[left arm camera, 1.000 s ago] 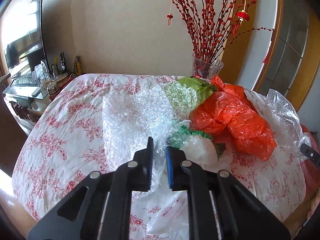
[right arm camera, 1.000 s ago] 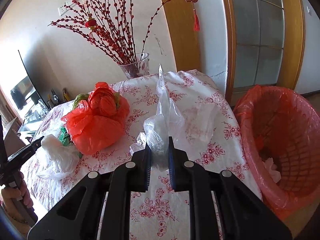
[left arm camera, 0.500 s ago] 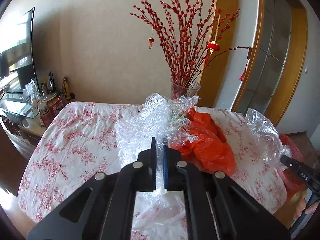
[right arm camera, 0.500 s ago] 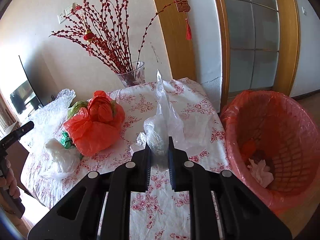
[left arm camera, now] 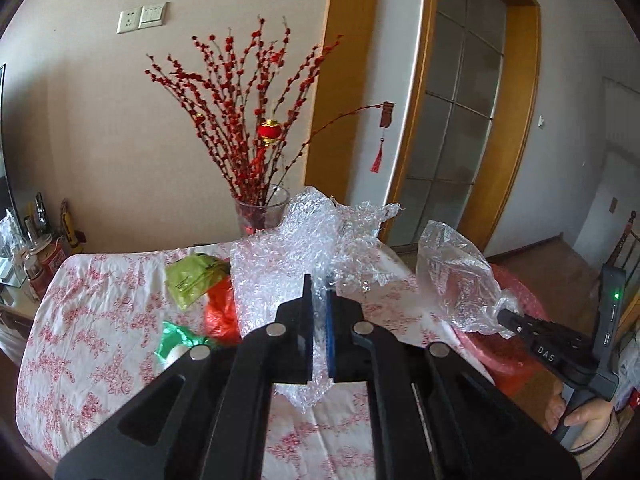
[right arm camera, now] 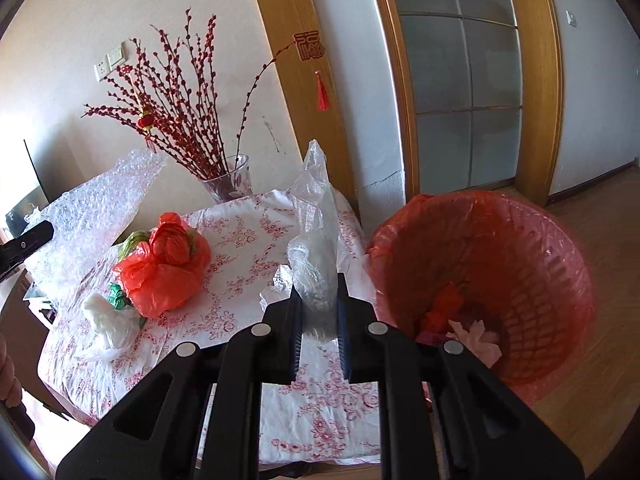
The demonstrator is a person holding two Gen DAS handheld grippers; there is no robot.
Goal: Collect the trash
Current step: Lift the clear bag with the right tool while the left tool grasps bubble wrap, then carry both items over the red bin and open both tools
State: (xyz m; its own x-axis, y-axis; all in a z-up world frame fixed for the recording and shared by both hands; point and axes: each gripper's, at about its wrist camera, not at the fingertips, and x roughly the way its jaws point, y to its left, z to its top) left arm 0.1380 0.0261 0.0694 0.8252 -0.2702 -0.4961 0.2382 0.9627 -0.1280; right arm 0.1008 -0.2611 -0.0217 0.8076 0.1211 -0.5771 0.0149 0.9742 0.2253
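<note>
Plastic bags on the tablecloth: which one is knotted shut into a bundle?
The orange-red bag: it sits tied into a round bundle, while the white bag beside it lies loose and crumpled.

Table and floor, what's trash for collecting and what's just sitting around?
Job: bubble wrap, clear plastic bag, orange bag, white bag, green bags, lined trash basket.
Lying about: vase of red branches, floral tablecloth.

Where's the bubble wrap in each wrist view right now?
Left wrist: bubble wrap at centre, clamped in the left tongs, lifted above the table.
Right wrist: bubble wrap at far left, upper half.
Shared landmark: the vase of red branches, behind it in both.
</note>
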